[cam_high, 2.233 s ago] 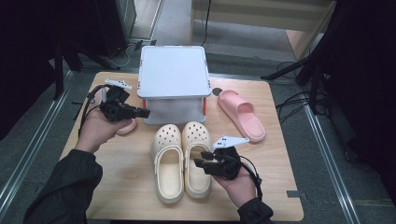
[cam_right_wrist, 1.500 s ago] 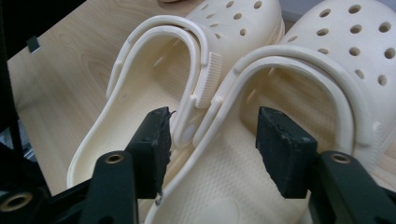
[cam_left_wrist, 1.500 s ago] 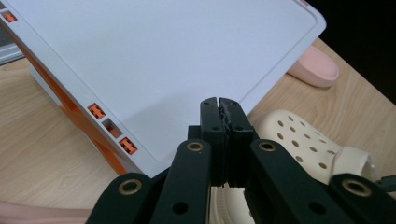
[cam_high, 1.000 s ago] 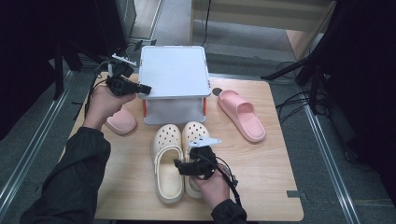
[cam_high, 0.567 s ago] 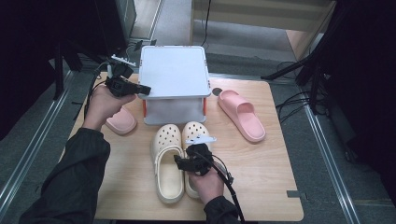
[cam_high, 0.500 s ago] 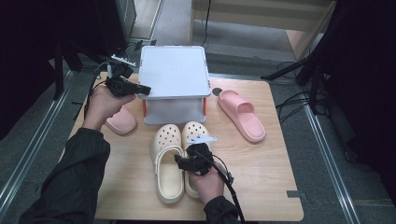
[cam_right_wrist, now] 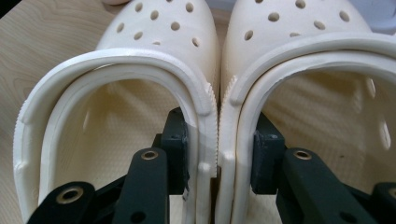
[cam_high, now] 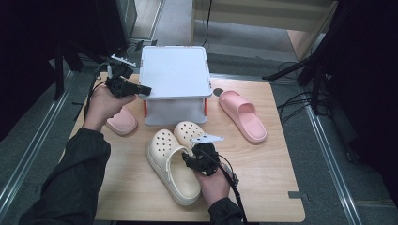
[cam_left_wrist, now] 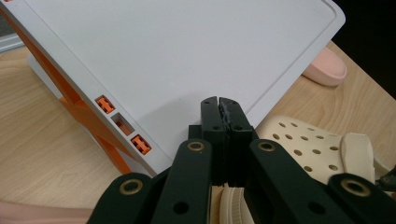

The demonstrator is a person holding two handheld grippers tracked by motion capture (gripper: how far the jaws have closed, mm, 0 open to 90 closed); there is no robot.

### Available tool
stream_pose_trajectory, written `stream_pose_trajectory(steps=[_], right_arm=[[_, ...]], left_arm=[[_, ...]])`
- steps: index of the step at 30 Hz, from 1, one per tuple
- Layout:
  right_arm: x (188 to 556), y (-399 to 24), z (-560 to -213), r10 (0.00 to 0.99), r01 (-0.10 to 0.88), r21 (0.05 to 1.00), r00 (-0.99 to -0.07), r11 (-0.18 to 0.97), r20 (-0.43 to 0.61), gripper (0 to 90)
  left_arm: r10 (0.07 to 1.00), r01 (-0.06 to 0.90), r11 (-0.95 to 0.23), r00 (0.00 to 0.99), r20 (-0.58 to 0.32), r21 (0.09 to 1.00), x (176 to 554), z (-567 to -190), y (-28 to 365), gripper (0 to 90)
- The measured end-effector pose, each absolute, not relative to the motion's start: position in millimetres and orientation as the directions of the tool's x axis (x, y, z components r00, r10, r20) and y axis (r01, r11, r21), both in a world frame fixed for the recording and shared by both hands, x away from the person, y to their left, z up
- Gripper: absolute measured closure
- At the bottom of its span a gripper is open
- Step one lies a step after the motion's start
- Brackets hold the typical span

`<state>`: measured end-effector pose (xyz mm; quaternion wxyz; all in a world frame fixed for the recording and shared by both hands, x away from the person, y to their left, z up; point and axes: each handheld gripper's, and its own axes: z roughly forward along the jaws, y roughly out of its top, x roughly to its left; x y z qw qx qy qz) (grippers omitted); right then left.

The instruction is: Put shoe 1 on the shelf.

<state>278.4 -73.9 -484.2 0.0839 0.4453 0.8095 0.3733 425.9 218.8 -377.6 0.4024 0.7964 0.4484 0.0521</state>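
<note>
Pinching the cream clogs together
Right claw has just been closing, one jaw inside each clog, on the inner walls: squeeze evenly. Left claw, clenched, props the box lid.

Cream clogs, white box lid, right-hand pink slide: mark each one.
cream clogs [cam_right_wrist: 212,70], right gripper view, toe caps where the pair meets.
white box lid [cam_high: 174,71], high view, middle of its flat top.
pink slide [cam_high: 243,115], high view, its strap.

Black sleeves, black tools, brass rivets
</note>
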Motion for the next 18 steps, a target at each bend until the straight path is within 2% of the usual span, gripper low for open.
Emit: stream_pose_trajectory(steps=[3, 12, 18], right_arm=[[280.4, -73.6, -476.6, 0.769, 0.622, 0.701, -0.618, 0.350, 0.165, 66.1], [316.7, -77.7, -460.9, 0.717, 0.579, 0.749, -0.666, 0.322, 0.206, 66.1], [346.9, -72.2, -459.1, 0.727, 0.578, 0.759, -0.653, 0.299, 0.210, 66.1]], left_arm=[[0.757, 0.674, -0.271, 0.590, -0.280, 0.687, 425.7, -377.7, 218.8, 89.3], [0.756, 0.675, -0.268, 0.589, -0.284, 0.687, 425.6, -378.1, 219.2, 89.4], [0.754, 0.674, -0.270, 0.592, -0.284, 0.687, 425.5, -378.2, 220.0, 89.5]])
